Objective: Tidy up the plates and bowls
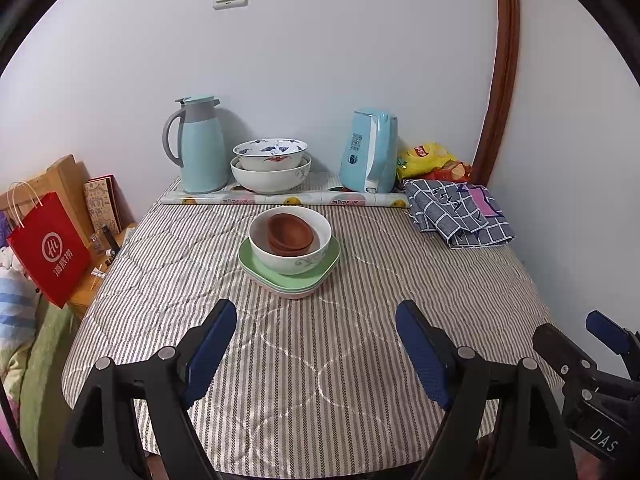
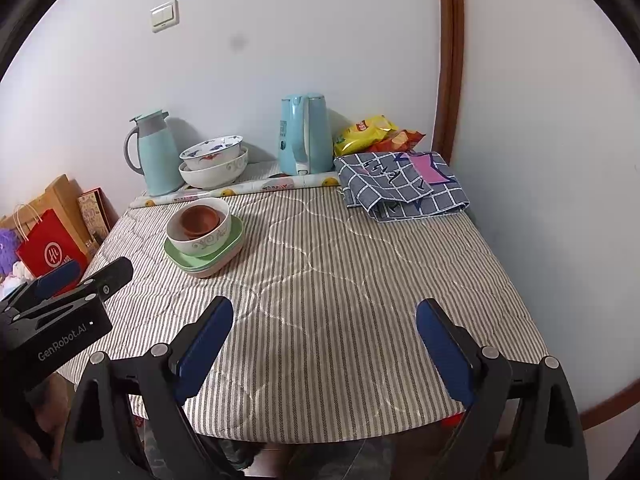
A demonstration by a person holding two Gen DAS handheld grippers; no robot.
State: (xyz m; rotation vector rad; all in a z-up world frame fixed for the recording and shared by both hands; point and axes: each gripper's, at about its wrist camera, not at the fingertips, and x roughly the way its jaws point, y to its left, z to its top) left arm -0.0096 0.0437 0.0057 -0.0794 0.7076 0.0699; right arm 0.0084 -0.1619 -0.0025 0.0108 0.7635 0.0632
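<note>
Stack of brown bowls (image 1: pixel 290 234) in white bowl (image 1: pixel 291 258) on green plates (image 1: pixel 280 274) sits mid-table, dead ahead of left gripper (image 1: pixel 316 338), up-left of right gripper (image 2: pixel 325 338); both spread, empty; left likely nearer.

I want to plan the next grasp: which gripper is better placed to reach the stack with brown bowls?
Probably left: the stack lies straight ahead of the open left gripper, off to the side of the right gripper.
</note>
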